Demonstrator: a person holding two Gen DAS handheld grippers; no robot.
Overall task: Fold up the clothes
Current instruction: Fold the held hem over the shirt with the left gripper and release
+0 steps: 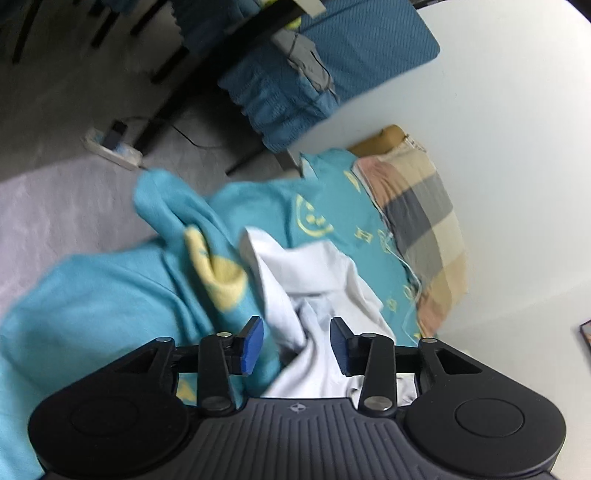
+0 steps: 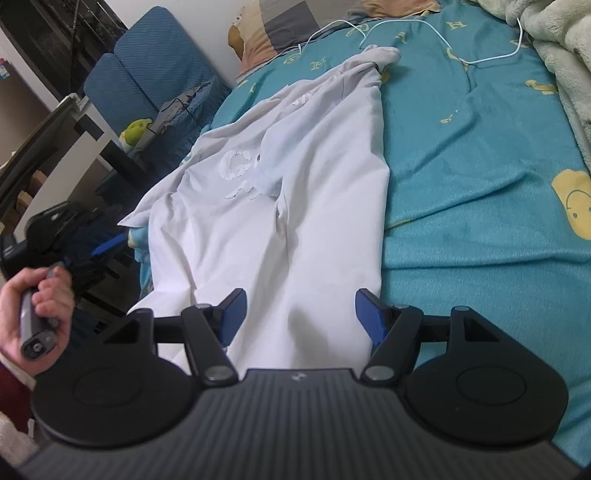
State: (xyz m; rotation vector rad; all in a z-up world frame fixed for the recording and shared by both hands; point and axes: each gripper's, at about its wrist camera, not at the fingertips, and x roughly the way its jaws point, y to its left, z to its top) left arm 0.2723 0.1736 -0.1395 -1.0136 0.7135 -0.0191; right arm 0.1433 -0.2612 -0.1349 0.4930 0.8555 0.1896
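The white shirt [image 2: 295,206] lies spread along the left edge of the bed [image 2: 480,166], on the turquoise blanket. The right hand-held gripper [image 2: 299,314] is wide open over the shirt's near hem (cloth lies between its jaws, not clamped). The left hand-held gripper [image 1: 297,345] is also open, with bunched white cloth [image 1: 314,280] between its jaws.

1. Right of the white shirt [image 2: 295,206], the teal bedsheet [image 2: 480,177] lies bare and open.
2. Far side: a white cable [image 2: 480,61] and plaid pillow [image 2: 280,26] obstruct.
3. Far right, a fleece blanket [image 2: 561,62] crowds the edge.
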